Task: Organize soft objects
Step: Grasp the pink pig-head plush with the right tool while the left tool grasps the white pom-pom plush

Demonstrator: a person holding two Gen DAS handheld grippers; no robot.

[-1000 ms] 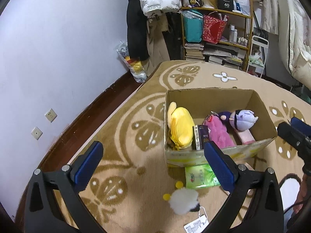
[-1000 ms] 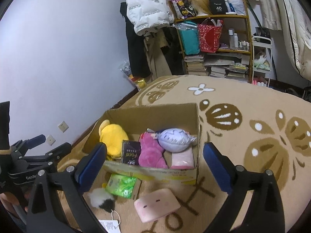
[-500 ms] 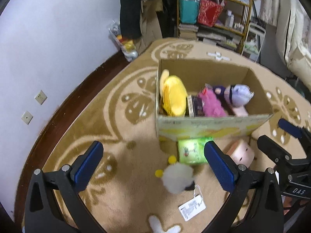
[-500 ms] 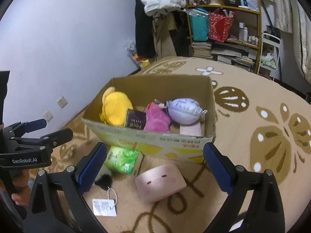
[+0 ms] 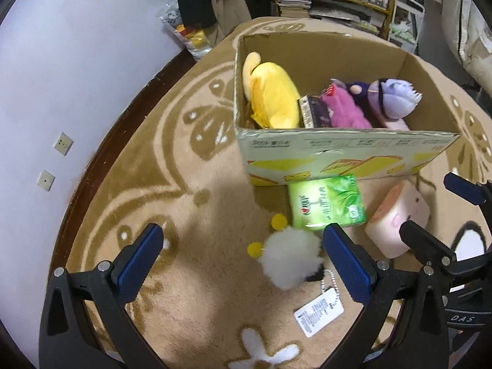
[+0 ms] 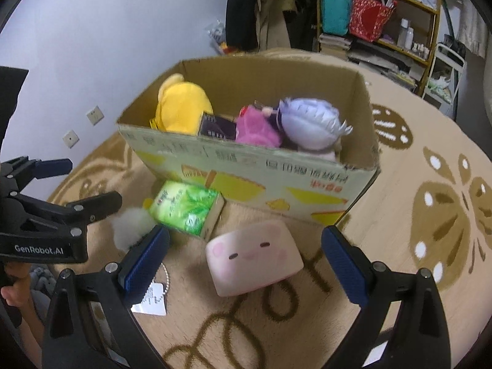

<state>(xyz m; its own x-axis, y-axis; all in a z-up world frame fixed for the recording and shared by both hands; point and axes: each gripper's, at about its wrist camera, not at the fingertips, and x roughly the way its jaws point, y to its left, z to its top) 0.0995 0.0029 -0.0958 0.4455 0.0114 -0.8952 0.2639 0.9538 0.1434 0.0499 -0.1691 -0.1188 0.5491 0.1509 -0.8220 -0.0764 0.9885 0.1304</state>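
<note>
Hovering above the beige patterned carpet (image 5: 190,292), the left claw (image 5: 243,264) gaped empty, the fluffy white pompom plush (image 5: 289,256) lying between its fingers, toward the right one. In the right view, the right claw (image 6: 246,261) also stood apart, the pink square face cushion (image 6: 253,256) between its fingers, its long axis crosswise, before the open cardboard box (image 6: 246,172).

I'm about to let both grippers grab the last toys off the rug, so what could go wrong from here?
1. The white fluffy toy trails a bead chain and paper tag; the open left gripper might pinch only the chain.
2. The green tissue pack lies against the white toy, so it could be caught too.
3. The cardboard box already looks crowded; the pink pillow in front of the open right gripper may sit proud and tumble out.
</note>
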